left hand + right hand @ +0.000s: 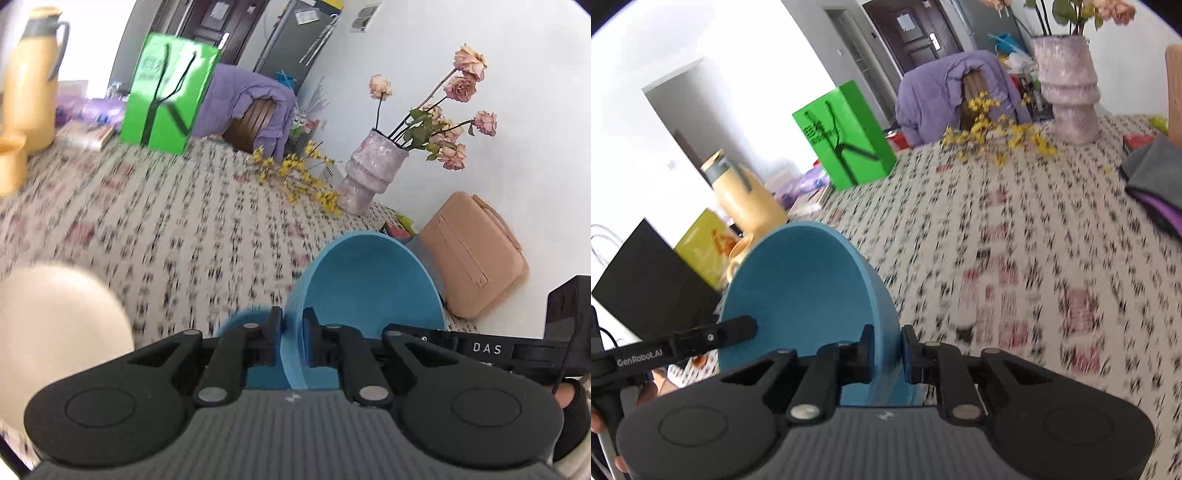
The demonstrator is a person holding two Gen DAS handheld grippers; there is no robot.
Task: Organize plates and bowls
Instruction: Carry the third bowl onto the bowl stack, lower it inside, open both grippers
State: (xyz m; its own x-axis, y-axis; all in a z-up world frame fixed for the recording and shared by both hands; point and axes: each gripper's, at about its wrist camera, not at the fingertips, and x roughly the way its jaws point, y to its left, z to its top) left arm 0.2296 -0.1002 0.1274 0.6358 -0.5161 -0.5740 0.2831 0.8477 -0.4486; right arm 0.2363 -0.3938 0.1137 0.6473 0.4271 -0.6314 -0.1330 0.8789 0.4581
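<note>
1. Left gripper (293, 341) jaws nearly closed, pinching rim of blue bowl (369, 284); bowl held on edge above tablecloth (166, 229), opening faces right, rim plane roughly vertical.
2. Right gripper (888, 354) jaws nearly closed on rim of second blue bowl (801, 295); on edge too, opening faces left, off the table.
3. Cream plate (55, 332), blurred, at lower left in the left view.
4. Far side: green bag (170, 96), pink vase (369, 170) with roses, yellow thermos (31, 74).
5. Tan case (472, 254) by wall, just beyond the left bowl.
</note>
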